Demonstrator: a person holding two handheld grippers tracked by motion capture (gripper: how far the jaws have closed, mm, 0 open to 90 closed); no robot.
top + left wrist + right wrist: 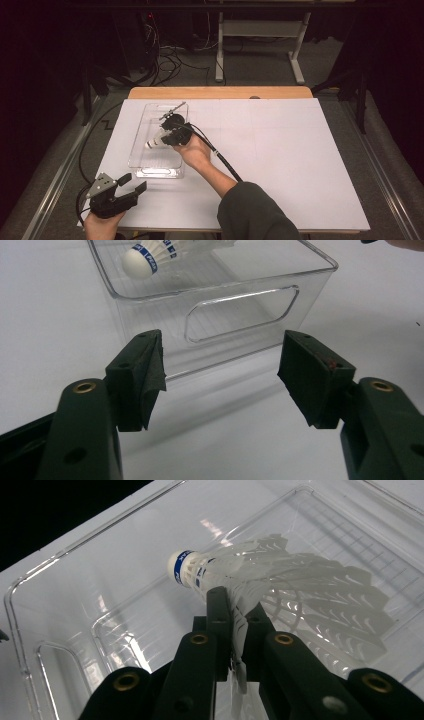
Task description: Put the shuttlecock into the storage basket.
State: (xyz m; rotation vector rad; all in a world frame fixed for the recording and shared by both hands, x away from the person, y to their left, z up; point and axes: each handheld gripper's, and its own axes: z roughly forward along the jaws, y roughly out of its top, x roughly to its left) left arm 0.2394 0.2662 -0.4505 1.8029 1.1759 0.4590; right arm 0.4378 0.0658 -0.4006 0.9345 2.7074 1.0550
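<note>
A white shuttlecock (280, 585) is pinched by its feather skirt in the right gripper (239, 625), jaws nearly closed, and held inside the clear plastic bin (142, 150). The left gripper (134, 183) is spread wide with nothing gripped, the bin just ahead of it.

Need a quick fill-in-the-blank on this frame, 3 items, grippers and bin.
1. The right gripper is shut on the ____ of the shuttlecock.
2. The shuttlecock is held over the inside of the clear ____ bin.
3. The left gripper has its jaws ____, holding nothing.

Missing words: feathers; plastic; open
</note>
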